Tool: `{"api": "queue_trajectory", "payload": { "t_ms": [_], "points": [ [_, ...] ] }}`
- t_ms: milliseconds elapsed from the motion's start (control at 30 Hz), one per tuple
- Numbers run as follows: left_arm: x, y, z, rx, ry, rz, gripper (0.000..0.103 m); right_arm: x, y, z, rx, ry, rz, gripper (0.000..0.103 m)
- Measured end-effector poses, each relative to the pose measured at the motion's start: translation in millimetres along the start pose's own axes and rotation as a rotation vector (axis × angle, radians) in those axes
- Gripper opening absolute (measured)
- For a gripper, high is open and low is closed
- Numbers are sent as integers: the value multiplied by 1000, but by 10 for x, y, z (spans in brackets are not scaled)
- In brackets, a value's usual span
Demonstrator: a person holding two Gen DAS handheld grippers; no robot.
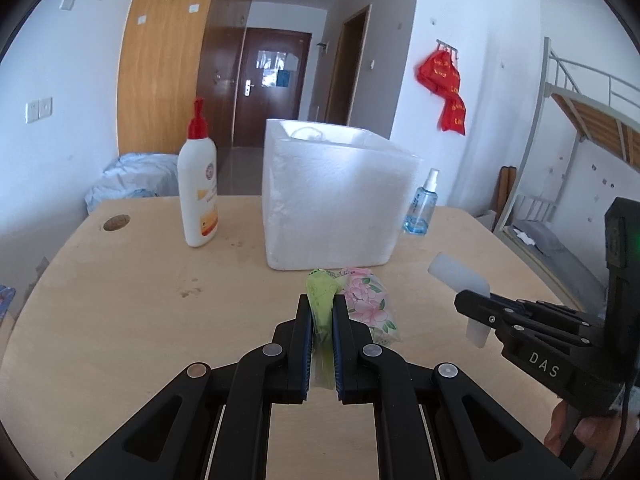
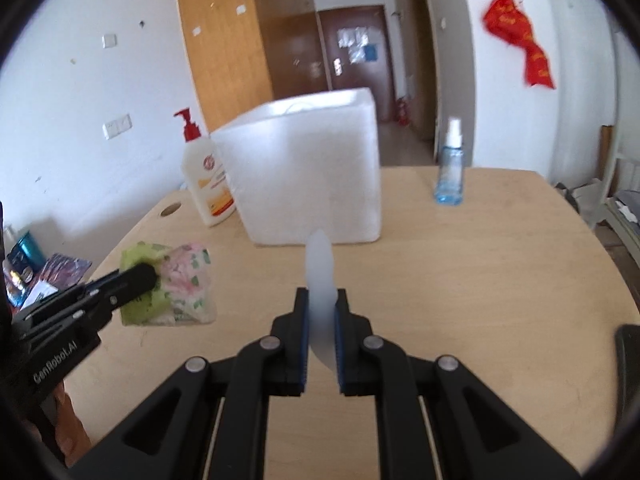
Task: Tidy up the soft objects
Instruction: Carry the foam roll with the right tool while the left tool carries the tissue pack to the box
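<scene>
Left hand-held gripper (image 1: 321,312) pinches green packet (image 1: 320,300); right hand-held gripper (image 2: 321,312) clamps translucent soft piece (image 2: 319,280), both w/ foam box (image 1: 336,196) just ahead, prob. their destination.

Both wrist views face the foam box (image 1: 336,196) closely.

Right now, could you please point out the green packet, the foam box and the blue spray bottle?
green packet (image 1: 320,300), left wrist view, on its upper part above the fingers
foam box (image 1: 336,208), left wrist view, on its front wall
blue spray bottle (image 2: 450,178), right wrist view, on its clear body
</scene>
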State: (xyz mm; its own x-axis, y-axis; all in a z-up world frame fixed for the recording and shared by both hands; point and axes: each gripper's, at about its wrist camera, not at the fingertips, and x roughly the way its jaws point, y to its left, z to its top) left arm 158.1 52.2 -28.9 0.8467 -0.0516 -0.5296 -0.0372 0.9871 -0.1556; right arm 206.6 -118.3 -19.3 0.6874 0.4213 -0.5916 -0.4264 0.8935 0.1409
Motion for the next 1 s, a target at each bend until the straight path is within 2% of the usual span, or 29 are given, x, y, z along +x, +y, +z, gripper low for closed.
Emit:
{"api": "queue_trajectory", "payload": {
  "t_ms": [100, 433, 1000],
  "points": [
    [-34, -82, -16, 21, -8, 9, 9, -34, 41, -42, -10, -17, -37, 14],
    [-187, -165, 10, 38, -38, 24, 9, -271, 11, 29, -20, -71, -48, 14],
    [-999, -406, 289, 83, -248, 54, 9, -1068, 231, 217, -87, -282, -33, 14]
  ]
}}
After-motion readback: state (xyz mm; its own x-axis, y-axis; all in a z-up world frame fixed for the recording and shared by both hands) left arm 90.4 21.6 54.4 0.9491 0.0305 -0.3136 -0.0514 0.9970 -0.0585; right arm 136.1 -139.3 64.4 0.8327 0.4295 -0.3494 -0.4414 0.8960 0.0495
